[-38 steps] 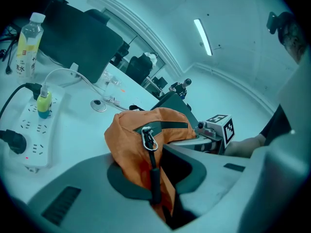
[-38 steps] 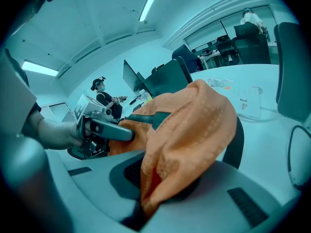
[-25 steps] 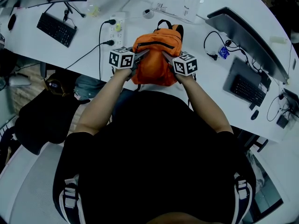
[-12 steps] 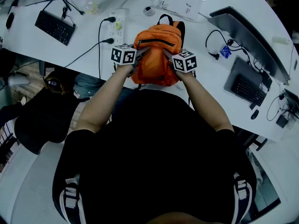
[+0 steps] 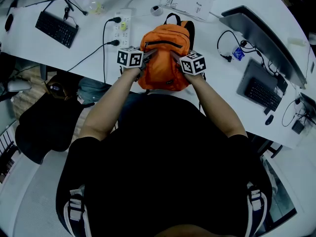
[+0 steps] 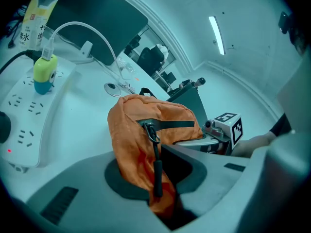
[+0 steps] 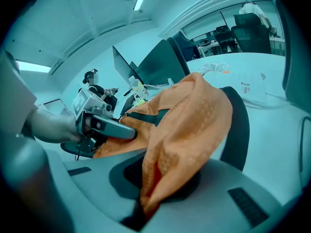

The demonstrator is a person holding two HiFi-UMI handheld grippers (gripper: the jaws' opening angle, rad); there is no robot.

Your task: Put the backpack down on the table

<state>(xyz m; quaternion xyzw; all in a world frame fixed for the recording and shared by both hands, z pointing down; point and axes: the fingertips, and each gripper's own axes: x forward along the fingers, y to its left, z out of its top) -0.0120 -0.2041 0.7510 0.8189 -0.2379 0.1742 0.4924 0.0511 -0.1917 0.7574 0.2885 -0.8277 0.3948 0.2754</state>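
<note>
Head view shows a person seated at a white surface (image 5: 98, 38), holding an orange backpack (image 5: 165, 58) straight ahead at 12 o'clock. The left gripper (image 5: 153, 53) pinches the pack's upper side from 9 o'clock. The right gripper (image 5: 174, 55) pinches it from 3 o'clock.

Left gripper view shows the jaws of the left gripper (image 6: 163, 203) closed on a fold of orange cloth, with the backpack (image 6: 141, 140) bulging above them and a black zip pull (image 6: 155, 159) hanging down its front. Right gripper view shows the jaws of the right gripper (image 7: 146, 198) closed on another fold of the backpack (image 7: 189, 125).

Compared with a second ago, both grippers and the pack sit a little farther onto the surface in the head view, and they have barely shifted over the last half second. The lowering appears to have slowed to a near stop.

The pack stands upright near the surface's near edge, with its black straps (image 5: 187, 27) at its 1 o'clock and a power strip (image 5: 123, 27) at its 10 o'clock. Its base is hidden in every view, so I cannot tell whether it is touching down. It looks at or very close to resting, so the task seems nearly done. What seems to remain is settling its weight and opening both jaws; a soft pack may slump once released.
</note>
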